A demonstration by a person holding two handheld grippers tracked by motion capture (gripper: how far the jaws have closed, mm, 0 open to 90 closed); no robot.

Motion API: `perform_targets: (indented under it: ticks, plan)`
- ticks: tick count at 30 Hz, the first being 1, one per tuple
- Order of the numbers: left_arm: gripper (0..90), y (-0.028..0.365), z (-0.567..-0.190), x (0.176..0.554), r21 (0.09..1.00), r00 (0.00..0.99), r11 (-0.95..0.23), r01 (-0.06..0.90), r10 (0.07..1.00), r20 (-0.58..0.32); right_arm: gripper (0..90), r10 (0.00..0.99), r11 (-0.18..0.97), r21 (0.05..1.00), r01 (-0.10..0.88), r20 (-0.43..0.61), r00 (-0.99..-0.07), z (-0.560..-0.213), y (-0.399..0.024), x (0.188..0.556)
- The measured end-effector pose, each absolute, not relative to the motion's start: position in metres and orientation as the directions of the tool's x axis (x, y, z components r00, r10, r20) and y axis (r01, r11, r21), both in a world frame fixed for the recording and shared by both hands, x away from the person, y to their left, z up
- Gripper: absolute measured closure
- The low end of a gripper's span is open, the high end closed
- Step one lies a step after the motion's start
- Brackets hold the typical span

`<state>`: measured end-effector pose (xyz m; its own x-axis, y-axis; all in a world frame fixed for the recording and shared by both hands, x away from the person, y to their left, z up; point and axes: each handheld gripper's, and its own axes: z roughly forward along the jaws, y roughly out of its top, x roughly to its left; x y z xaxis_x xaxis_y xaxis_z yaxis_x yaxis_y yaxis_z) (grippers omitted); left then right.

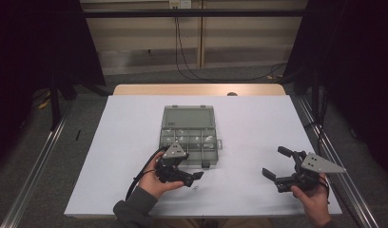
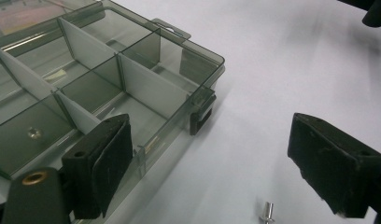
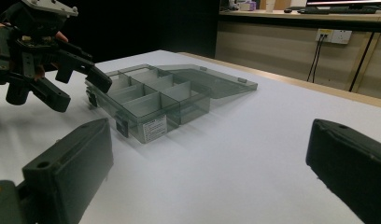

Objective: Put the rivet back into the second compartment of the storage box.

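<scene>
A smoky clear organizer box (image 1: 189, 135) lies open in the middle of the white table (image 1: 121, 142), its lid flat toward the far side. White dividers split it into several compartments (image 2: 100, 84). One compartment holds a small metal piece (image 2: 34, 133). My left gripper (image 1: 192, 176) hovers open by the box's near right corner, above a tiny metal pin (image 2: 268, 211) on the table. My right gripper (image 1: 277, 164) stands open at the right, empty, facing the box (image 3: 151, 100) and the left gripper (image 3: 81, 81).
The table's near edge lies just behind both hands. A wooden strip (image 1: 197, 89) borders the far edge. Metal rails (image 1: 35, 166) run along both sides on the floor, and cables (image 1: 182, 52) hang beyond the table.
</scene>
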<state>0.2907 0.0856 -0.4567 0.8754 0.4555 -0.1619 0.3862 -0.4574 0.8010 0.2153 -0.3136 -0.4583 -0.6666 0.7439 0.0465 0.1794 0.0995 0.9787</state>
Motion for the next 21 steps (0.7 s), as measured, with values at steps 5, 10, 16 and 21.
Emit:
perform_targets:
  ticks: [5, 10, 16, 21]
  plan:
    - [15.0, 0.089, -0.452, 0.291, 0.815, 0.872, -0.436, 0.383, 0.462, -0.162, 0.3, 0.744, 0.098, 0.979, 0.181, 0.048, -0.666, -0.458, -0.314, 0.215]
    - [15.4, 0.090, -0.449, 0.290, 0.816, 0.876, -0.434, 0.382, 0.452, -0.170, 0.3, 0.743, 0.100, 0.978, 0.181, 0.048, -0.668, -0.459, -0.313, 0.216]
    - [18.3, 0.085, -0.449, 0.282, 0.809, 0.894, -0.459, 0.366, 0.414, -0.170, 0.3, 0.743, 0.099, 0.978, 0.182, 0.049, -0.668, -0.459, -0.313, 0.216]
    - [24.0, 0.083, -0.456, 0.279, 0.791, 0.900, -0.487, 0.370, 0.398, -0.176, 0.3, 0.743, 0.100, 0.979, 0.180, 0.047, -0.668, -0.459, -0.313, 0.216]
